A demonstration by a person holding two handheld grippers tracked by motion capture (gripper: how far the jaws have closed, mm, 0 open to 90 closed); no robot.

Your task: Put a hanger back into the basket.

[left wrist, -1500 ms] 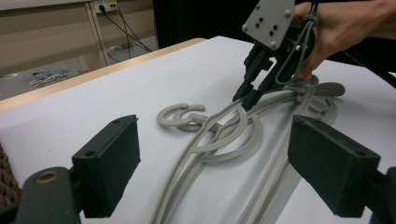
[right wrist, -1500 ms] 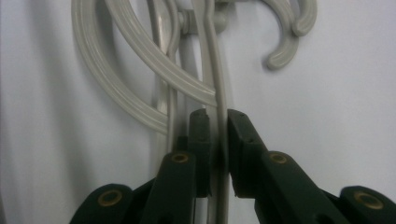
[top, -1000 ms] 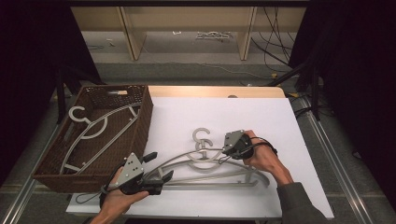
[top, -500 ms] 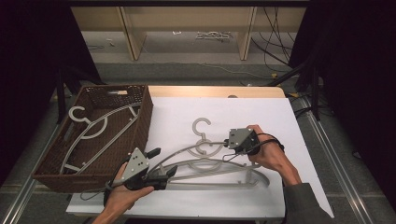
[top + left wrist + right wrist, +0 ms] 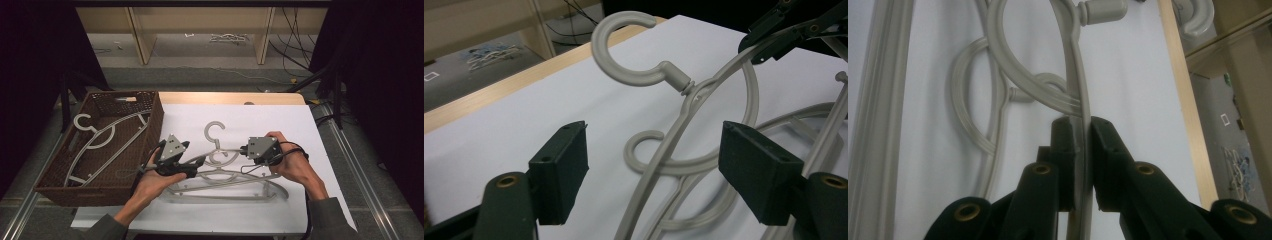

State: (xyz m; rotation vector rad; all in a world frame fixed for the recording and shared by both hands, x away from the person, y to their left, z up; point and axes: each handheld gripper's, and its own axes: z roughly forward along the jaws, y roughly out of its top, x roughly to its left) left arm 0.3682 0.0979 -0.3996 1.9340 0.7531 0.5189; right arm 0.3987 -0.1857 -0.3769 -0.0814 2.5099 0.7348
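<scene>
Basket (image 5: 150, 107): brown wicker, at 9 o'clock on the tabletop (image 5: 280, 115); one grey hanger (image 5: 107, 135) lies inside. No writing legible on it.
Left gripper (image 5: 197, 161): just right of the basket, jaws spread and have just been closing; an arm of the raised hanger (image 5: 704, 95) runs between the pads, untouched.
Raised hanger: centre of the white sheet, hook toward 12 o'clock, lifted over a second hanger (image 5: 225, 187) lying flat.
Right gripper (image 5: 243, 150): at 3 o'clock of the hook, jaws clamped on the raised hanger's arm (image 5: 1080, 145).
Markings: no brand or label readable anywhere.
</scene>
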